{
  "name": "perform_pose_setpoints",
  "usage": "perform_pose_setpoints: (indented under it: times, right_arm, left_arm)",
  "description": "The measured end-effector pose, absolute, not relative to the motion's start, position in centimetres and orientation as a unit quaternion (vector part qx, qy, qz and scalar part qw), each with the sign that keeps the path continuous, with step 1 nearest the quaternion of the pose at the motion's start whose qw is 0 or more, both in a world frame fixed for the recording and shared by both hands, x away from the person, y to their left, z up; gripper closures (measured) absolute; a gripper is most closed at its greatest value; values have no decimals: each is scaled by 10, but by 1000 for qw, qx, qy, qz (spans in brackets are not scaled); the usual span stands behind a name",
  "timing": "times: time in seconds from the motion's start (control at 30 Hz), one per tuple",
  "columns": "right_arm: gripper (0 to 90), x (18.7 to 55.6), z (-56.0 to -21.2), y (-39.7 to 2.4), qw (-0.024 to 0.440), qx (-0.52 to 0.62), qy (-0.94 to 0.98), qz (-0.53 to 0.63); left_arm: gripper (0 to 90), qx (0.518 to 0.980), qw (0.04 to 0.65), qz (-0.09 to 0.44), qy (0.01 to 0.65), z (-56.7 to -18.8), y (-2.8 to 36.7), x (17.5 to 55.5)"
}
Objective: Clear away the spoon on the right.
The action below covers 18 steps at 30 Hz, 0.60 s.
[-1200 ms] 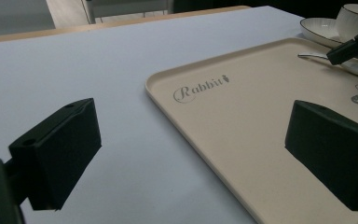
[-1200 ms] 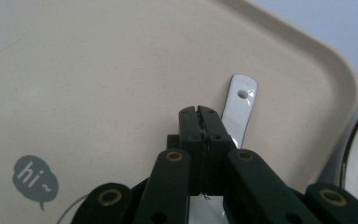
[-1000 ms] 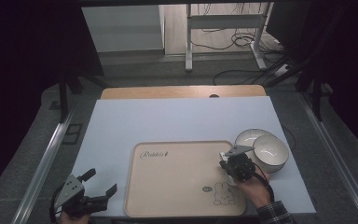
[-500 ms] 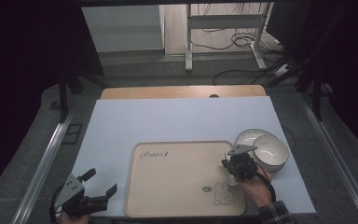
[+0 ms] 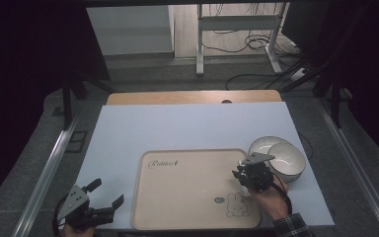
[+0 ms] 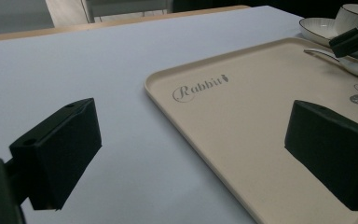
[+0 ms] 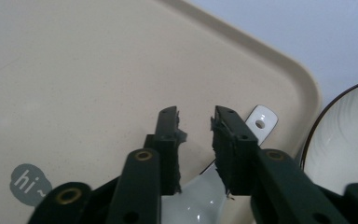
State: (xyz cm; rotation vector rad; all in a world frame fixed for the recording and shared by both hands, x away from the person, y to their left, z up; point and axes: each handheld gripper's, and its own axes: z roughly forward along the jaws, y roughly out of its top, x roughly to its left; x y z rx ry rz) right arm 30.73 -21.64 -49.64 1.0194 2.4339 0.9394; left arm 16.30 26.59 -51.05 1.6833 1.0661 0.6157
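Observation:
A beige tray (image 5: 187, 192) printed "Rabbit" lies on the white table top. A white spoon (image 7: 261, 122) rests on the tray's right side, its handle end near the rim. My right gripper (image 5: 244, 177) hovers low over it. Its jaws (image 7: 196, 116) have just been opening and now stand a little apart, with a gap between the pads. The spoon (image 6: 354, 63) lies under them, with nothing pressing on it. My left gripper (image 5: 106, 192) stays at the table's near left corner, wide open and empty, its jaws (image 6: 196, 135) facing across the tray (image 6: 242, 130).
Two white bowls with dark rims, one (image 5: 288, 159) overlapping the other (image 5: 261, 145), sit just right of the tray. A wooden strip (image 5: 192, 97) runs along the table's far edge. Cables and a desk frame lie on the floor beyond.
Both hands keep their place. The high view is too small to show any movement of the right jaws.

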Motion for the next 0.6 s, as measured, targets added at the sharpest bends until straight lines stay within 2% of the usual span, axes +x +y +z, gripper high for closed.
perform_pose_setpoints:
  times: [0.3,0.47,0.6]
  right_arm:
    - [569,300,-488,-218,183,349,849,352]
    - [446,294,-483,-221,185,348,841,371]
    - [397,290,-480,-223,190,347,834,385]
  left_arm:
    - [35,695,511,251,438,-510,266,162]
    - [37,694,513,249,439,-510,267,162]
    - [42,695,517,244,436,-510,267,163]
